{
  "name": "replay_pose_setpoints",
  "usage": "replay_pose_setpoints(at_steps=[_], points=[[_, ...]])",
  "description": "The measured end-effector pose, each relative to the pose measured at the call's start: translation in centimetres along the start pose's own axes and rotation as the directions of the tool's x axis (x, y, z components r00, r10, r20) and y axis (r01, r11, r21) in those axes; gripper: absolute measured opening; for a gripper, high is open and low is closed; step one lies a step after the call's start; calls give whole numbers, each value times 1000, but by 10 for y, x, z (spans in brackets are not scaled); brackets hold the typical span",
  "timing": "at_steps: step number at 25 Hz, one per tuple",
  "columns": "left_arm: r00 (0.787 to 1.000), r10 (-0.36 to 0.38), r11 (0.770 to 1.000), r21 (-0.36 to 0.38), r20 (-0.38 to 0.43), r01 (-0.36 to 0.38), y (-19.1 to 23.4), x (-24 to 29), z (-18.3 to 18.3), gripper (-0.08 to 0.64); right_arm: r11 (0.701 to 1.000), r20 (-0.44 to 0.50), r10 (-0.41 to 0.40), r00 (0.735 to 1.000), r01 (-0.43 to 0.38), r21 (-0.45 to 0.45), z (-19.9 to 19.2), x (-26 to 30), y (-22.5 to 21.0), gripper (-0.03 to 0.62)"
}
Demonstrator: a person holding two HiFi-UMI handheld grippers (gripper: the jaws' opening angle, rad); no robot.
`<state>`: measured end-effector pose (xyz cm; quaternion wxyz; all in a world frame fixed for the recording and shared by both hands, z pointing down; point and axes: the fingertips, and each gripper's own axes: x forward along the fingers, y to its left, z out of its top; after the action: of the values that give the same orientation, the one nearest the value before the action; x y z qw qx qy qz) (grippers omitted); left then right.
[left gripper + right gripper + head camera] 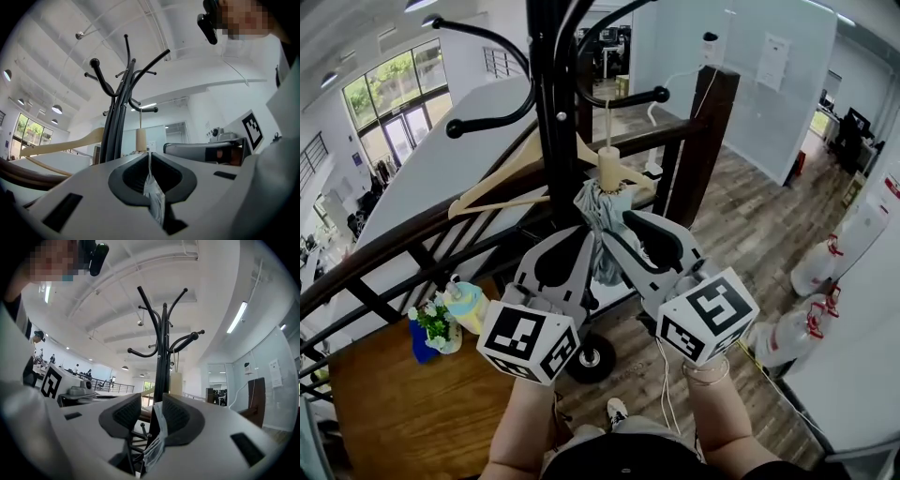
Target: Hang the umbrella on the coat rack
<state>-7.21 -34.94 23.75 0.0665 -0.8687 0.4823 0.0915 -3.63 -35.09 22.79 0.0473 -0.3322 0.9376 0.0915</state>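
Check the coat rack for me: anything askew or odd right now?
The wooden hanger looks tilted against the coat rack. The umbrella hangs from a hook by its handle cord, but its canopy is loose and crumpled, with one fold pinched in the left gripper.

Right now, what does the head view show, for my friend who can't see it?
Two grey grippers reach up to a folded grey-blue fabric umbrella hanging by a thin cord from a black metal coat rack. The left gripper pinches the cloth; the right gripper has its jaws open around it. A pale wooden hanger hangs there too.
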Motion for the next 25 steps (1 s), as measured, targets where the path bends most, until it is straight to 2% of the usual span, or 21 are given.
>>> replay_pose_setpoints(at_steps=[6, 18, 25], points=[[999, -10, 999, -40, -53, 7, -3, -14, -22, 26, 995, 74, -97, 993, 93, 47, -4, -27, 0, 55], [993, -34, 995, -92, -116, 23, -18, -42, -57, 26, 979, -5, -145, 989, 144, 141, -52, -52, 16, 28], [986, -42, 993, -114, -161, 24, -23, -48, -79, 26, 978, -39, -145, 989, 149, 148, -72, -55, 23, 26]])
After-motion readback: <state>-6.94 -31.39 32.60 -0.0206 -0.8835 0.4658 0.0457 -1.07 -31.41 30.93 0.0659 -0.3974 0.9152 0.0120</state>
